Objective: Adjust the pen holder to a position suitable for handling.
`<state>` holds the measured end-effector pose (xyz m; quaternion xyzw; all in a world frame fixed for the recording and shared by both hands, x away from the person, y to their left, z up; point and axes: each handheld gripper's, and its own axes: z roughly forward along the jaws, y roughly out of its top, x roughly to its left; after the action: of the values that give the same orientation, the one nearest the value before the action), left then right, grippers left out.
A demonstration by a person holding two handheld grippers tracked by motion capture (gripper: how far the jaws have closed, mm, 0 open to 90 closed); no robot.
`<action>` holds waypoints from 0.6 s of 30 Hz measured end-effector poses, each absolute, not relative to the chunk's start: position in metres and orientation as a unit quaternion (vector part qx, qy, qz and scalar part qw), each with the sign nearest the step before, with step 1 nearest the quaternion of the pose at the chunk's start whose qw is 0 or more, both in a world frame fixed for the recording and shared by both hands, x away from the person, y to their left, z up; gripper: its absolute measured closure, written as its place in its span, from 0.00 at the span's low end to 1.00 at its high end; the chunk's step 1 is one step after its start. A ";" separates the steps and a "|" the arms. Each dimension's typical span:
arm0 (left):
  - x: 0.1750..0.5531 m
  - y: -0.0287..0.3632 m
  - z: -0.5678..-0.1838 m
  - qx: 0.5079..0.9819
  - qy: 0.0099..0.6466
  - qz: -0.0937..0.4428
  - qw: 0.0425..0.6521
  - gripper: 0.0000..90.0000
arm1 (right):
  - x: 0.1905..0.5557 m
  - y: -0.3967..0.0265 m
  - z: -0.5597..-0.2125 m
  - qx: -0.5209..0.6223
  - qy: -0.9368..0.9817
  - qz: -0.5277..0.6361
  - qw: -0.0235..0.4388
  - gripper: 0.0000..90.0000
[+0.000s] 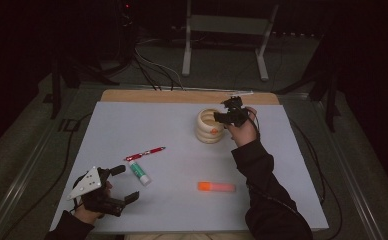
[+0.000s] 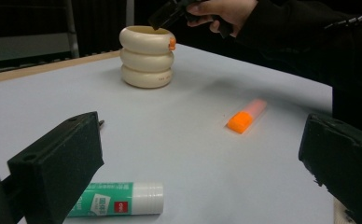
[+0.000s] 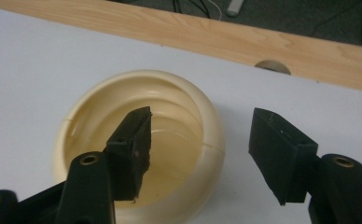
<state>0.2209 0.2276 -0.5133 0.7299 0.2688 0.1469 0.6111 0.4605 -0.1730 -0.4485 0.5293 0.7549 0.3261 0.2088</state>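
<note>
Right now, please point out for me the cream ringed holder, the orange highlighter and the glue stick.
cream ringed holder (image 2: 146,58), left gripper view, on its middle ring.
orange highlighter (image 1: 217,187), high view, on the middle of its body.
glue stick (image 2: 118,199), left gripper view, on its green label.

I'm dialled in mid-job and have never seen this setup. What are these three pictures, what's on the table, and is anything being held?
There is no robot here: a person holds a hand-held two-jaw gripper in each hand. The high view looks down on the table from above the person's side. The other two pictures come from a small camera that rides on each gripper, looking along its black jaws.

On the table lie a red pen, a glue stick and an orange marker, and a cream ringed holder stands upright.

The left gripper rests near the glue stick, jaws wide, holding nothing. The right gripper hovers at the holder's rim, one jaw over the inside and one outside the wall; the jaws do not press on it.
</note>
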 end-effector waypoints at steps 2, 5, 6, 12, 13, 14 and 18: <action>0.221 0.228 -0.513 0.730 0.268 0.148 0.611 0.00 | 0.463 -0.171 -0.451 0.535 0.755 0.315 0.212 0.50; 0.221 0.228 -0.513 0.730 0.269 0.147 0.611 0.00 | 0.467 -0.167 -0.454 0.543 0.754 0.300 0.214 0.59; 0.221 0.228 -0.513 0.730 0.269 0.147 0.611 0.00 | 0.468 -0.167 -0.455 0.546 0.753 0.297 0.217 0.62; 0.221 0.228 -0.514 0.730 0.268 0.147 0.611 0.00 | 0.474 -0.162 -0.458 0.554 0.754 0.277 0.222 0.73; 0.221 0.228 -0.514 0.731 0.268 0.147 0.611 0.00 | 0.474 -0.161 -0.458 0.556 0.752 0.275 0.221 0.75; 0.221 0.228 -0.514 0.731 0.268 0.147 0.610 0.00 | 0.474 -0.161 -0.458 0.557 0.753 0.271 0.223 0.77; 0.221 0.228 -0.514 0.731 0.269 0.147 0.610 0.00 | 0.475 -0.160 -0.457 0.558 0.754 0.264 0.225 0.81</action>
<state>0.2212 0.2282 -0.5135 0.7307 0.2686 0.1470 0.6102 0.4748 -0.1599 -0.4571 0.5582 0.7536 0.2644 0.2249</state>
